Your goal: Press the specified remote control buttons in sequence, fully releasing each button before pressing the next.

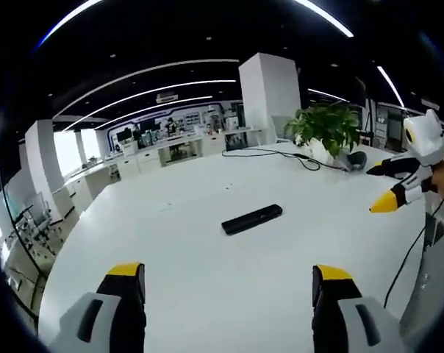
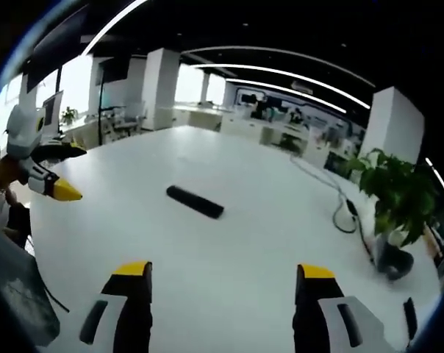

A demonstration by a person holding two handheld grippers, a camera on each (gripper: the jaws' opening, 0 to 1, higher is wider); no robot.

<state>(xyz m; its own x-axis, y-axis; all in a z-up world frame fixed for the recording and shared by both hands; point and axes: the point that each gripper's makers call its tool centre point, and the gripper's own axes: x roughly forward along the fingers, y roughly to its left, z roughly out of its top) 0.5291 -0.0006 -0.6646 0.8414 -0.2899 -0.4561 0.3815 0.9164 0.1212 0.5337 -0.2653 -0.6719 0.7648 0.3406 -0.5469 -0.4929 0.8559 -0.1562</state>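
A black remote control (image 1: 251, 219) lies flat near the middle of the white table (image 1: 207, 294). My left gripper (image 1: 228, 283) hovers above the table short of the remote, its yellow-tipped jaws wide apart with nothing between them. My right gripper (image 1: 371, 188) comes into the left gripper view from the right, off to the remote's side, also open. In the right gripper view the remote (image 2: 195, 201) lies ahead of my right gripper (image 2: 222, 283), whose jaws stand apart and hold nothing. My left gripper (image 2: 79, 174) shows at that view's left edge.
A potted plant (image 1: 325, 129) stands at the table's far side, with a black cable (image 1: 281, 154) running past it. The plant (image 2: 398, 195) and cable (image 2: 347, 209) sit right of the remote in the right gripper view. A white pillar (image 1: 270, 92) rises behind.
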